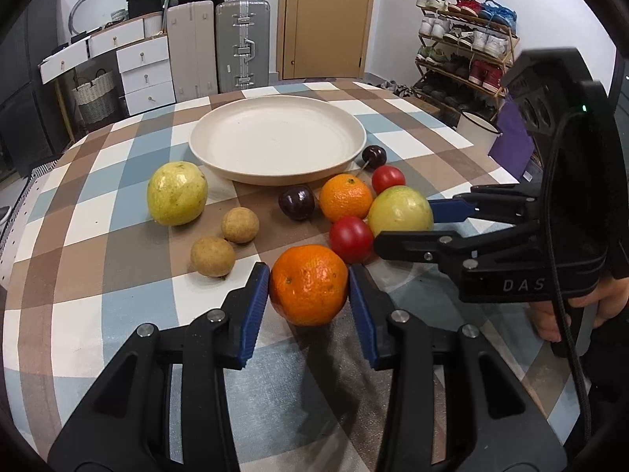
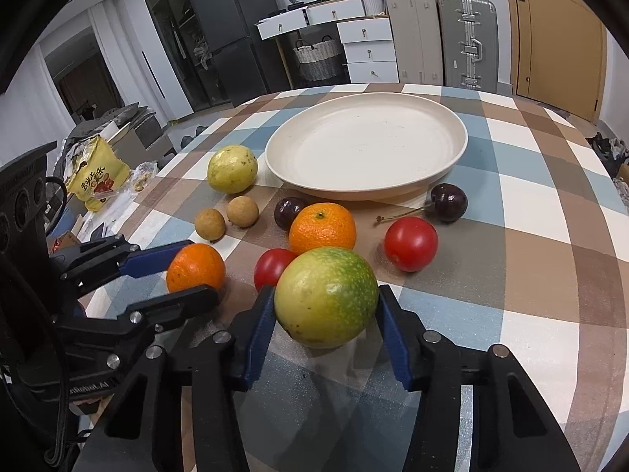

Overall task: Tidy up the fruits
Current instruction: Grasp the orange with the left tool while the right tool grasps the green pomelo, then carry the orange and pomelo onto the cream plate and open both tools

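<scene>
The checked tabletop (image 1: 98, 283) spreads ahead of both grippers, its far rounded edge just past the cream plate (image 1: 277, 139), which lies bare and well ahead of the left gripper (image 1: 308, 289). Open cloth lies to that gripper's left. The right gripper (image 2: 326, 303) clasps a green-yellow guava (image 2: 326, 297), round with no clear long axis, both blue pads pressing its sides. A second guava (image 1: 177, 192) sits ahead-left of the left gripper. The left gripper pinches a near orange (image 1: 308, 285), its dimpled end facing the camera. A second orange (image 1: 345, 196) lies beyond it. Two tomatoes (image 1: 350, 238) crowd between the grippers, two dark cherries (image 1: 297, 201) near the plate rim, two brown longans (image 1: 240, 225) ahead-left.
</scene>
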